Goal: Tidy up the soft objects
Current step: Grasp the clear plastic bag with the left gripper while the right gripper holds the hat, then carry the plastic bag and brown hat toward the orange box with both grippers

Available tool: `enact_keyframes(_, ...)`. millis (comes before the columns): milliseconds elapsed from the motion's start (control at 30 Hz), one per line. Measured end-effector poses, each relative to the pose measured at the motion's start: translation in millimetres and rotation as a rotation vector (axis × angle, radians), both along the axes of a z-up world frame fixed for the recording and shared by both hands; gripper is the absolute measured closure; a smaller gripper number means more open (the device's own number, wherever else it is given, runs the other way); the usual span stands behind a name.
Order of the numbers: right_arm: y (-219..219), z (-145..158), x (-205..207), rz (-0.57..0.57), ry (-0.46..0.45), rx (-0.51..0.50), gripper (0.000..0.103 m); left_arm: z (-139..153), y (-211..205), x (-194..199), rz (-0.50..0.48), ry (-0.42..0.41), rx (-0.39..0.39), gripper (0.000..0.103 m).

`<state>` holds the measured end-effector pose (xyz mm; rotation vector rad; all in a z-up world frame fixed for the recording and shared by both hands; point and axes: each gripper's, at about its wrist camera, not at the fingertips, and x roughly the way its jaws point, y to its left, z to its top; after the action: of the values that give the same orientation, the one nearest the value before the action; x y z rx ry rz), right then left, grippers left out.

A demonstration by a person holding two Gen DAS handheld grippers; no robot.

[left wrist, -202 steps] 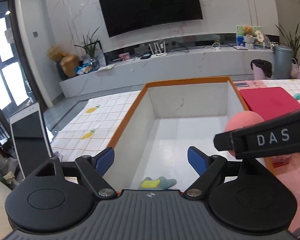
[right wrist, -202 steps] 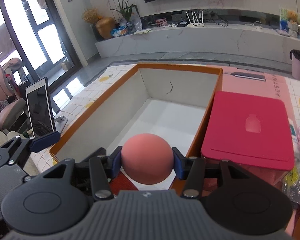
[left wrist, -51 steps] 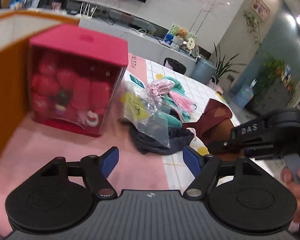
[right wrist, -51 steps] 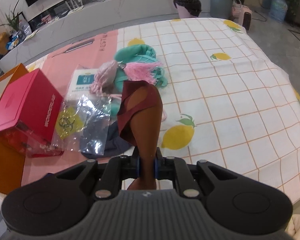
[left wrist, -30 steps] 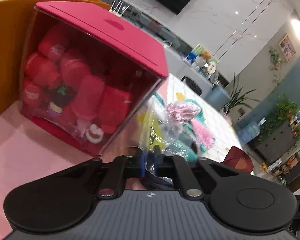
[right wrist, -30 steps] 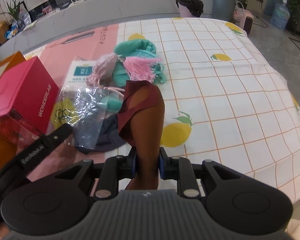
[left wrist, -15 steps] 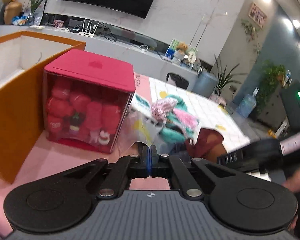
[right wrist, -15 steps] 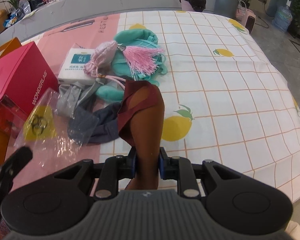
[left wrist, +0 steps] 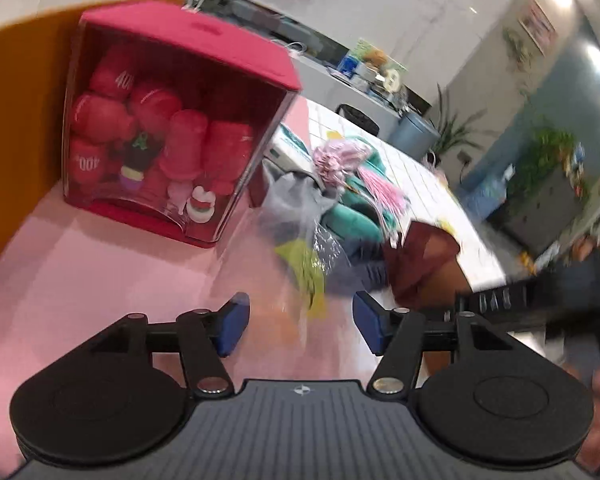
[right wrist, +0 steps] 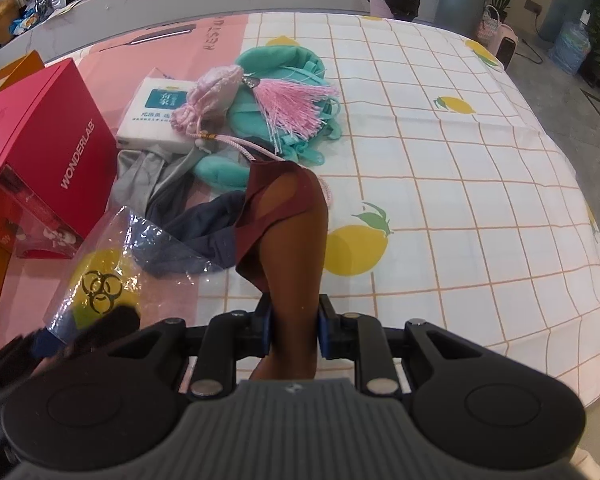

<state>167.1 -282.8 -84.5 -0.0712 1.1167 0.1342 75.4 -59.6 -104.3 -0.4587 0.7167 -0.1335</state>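
Your left hand-held gripper [left wrist: 300, 326] hangs over the pink part of the tabletop [left wrist: 100, 280] with its blue pads spread wide; its jaws have just been opening, and nothing is pinched between them; the clear plastic bag [right wrist: 100, 280] with the yellow patch and black hazard symbol lies on the tabletop just ahead of it, one edge over the dark blue cloth [right wrist: 204, 232].

Your right hand-held gripper [right wrist: 294, 330] has its pads pressed in on the brown-and-maroon cloth [right wrist: 292, 240], which stands up from between them above the checked, lemon-printed tablecloth [right wrist: 460, 200].

Beyond that cloth the pile of soft things sits together; the dark blue cloth touches a grey cloth [right wrist: 148, 176]; behind them lie the teal plush toy [right wrist: 284, 68] and the pink pouch [right wrist: 216, 88] with its pink tassel [right wrist: 296, 108] draped over the teal; a white tissue pack [right wrist: 156, 116] lies beside the pouch.

To the left stands the red box [left wrist: 172, 128] with a clear front, red items packed inside, "WONDERLAB" printed on its side; an orange box wall [left wrist: 16, 120] rises just beside it; the left view is blurred, so finer detail there cannot be told.
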Motion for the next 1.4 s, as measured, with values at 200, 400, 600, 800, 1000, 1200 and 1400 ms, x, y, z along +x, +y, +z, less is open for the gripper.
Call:
enact_keyframes(200,2,-1,-1,0.009,0.0,-0.007,0.082,-12,13,26,0.066,0.055,-0.16,0.07)
enact_keyframes(400,3,-3,0,0.005,0.002,-0.02,0.082,-17,17,24,0.094,0.087,-0.14,0.095)
enact_keyframes(600,5,-3,-1,0.019,0.001,-0.021,0.082,-13,15,20,0.067,0.088,-0.106,0.103)
enact_keyframes(800,5,1,-5,0.02,-0.018,-0.023,0.087,2,17,11,0.031,0.013,-0.127,0.103)
enact_keyframes(1000,2,5,-7,0.014,-0.034,-0.007,0.091,23,21,0,0.009,-0.064,-0.148,0.103)
enact_keyframes(1200,0,23,-12,0.006,-0.102,-0.011,0.091,48,18,-13,-0.016,-0.112,-0.073,0.103)
enact_keyframes(1400,2,46,-19,-0.009,-0.172,0.006,0.091,75,14,-27,-0.034,-0.103,-0.035,0.103)
